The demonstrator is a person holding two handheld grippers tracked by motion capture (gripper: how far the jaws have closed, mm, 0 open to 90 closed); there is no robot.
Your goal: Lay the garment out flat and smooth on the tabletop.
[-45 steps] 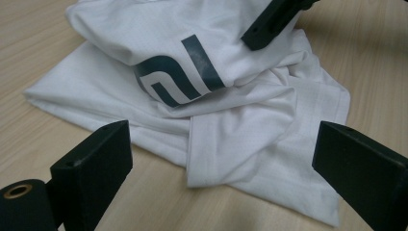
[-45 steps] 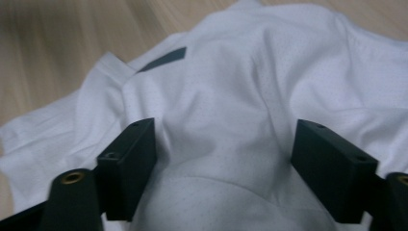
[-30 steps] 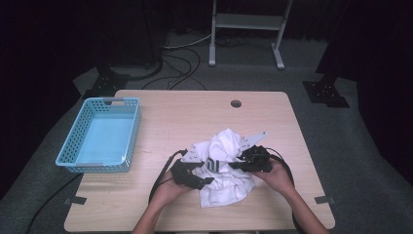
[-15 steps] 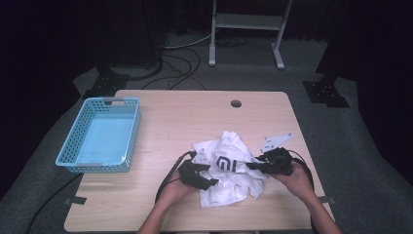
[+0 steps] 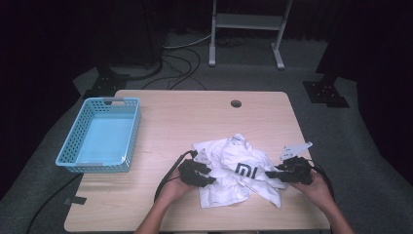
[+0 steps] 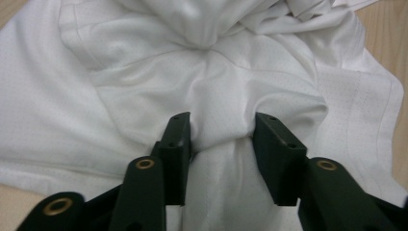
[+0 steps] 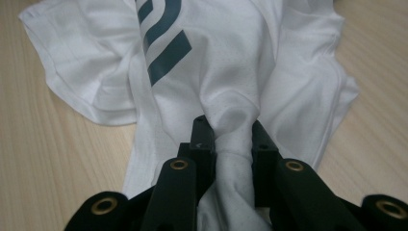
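Cloth of the white shirt (image 5: 237, 170) bunches in both tools: my right tool (image 5: 273, 173) pinches it at three o'clock, while my left tool (image 5: 210, 174), jaws just closing, squeezes a fold at nine.

White logo T-shirt (image 5: 238, 175) crumpled on table's near right.

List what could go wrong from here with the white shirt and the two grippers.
1. The left gripper has just been closing on a bunched fold of the crumpled white fabric T-shirt with the dark logo; so thick a bunch may slip out when pulled.
2. The right gripper pinches a narrow fold, so a pull may stretch that part and leave the rest crumpled.
3. Cloth lies near the front edge of the light wooden table and could slide off.
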